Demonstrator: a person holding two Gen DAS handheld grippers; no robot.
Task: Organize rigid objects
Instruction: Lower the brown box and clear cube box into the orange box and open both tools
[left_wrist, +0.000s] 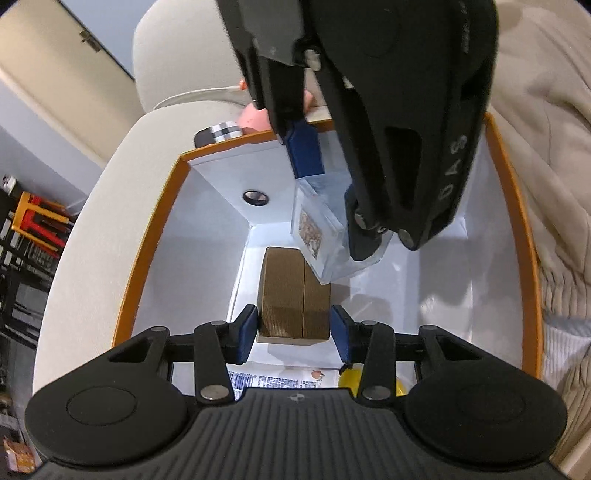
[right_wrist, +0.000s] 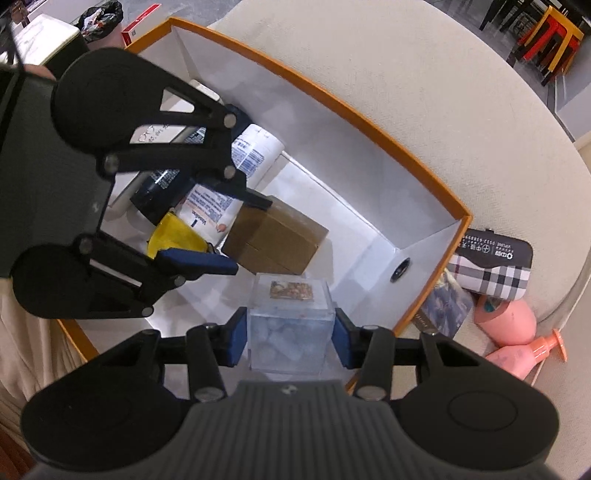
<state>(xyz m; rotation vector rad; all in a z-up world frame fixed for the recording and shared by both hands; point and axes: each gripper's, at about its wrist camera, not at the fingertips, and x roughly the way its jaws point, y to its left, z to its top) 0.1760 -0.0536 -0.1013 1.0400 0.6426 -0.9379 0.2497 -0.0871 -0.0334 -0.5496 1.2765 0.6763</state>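
Note:
A white storage box with an orange rim (left_wrist: 192, 251) (right_wrist: 351, 147) lies on a cream sofa. A brown cardboard box (left_wrist: 293, 291) (right_wrist: 277, 236) rests on its floor. My left gripper (left_wrist: 294, 334) (right_wrist: 243, 234) reaches down into the storage box, and its blue pads press both sides of the cardboard box. Over the same storage box, my right gripper (right_wrist: 290, 341) (left_wrist: 332, 206) is shut on a clear plastic cube (right_wrist: 291, 325) (left_wrist: 321, 236) with a small picture on one face. The cube hangs tilted just above and beyond the cardboard box.
White labelled tubes (right_wrist: 258, 147), a dark bottle (right_wrist: 155, 184) and a yellow item (right_wrist: 173, 236) fill the storage box's end under the left gripper. Outside the other end lie a plaid case (right_wrist: 495, 266), pink bottles (right_wrist: 509, 321) and a patterned card (right_wrist: 443, 306). A beige blanket (left_wrist: 546, 147) flanks the box.

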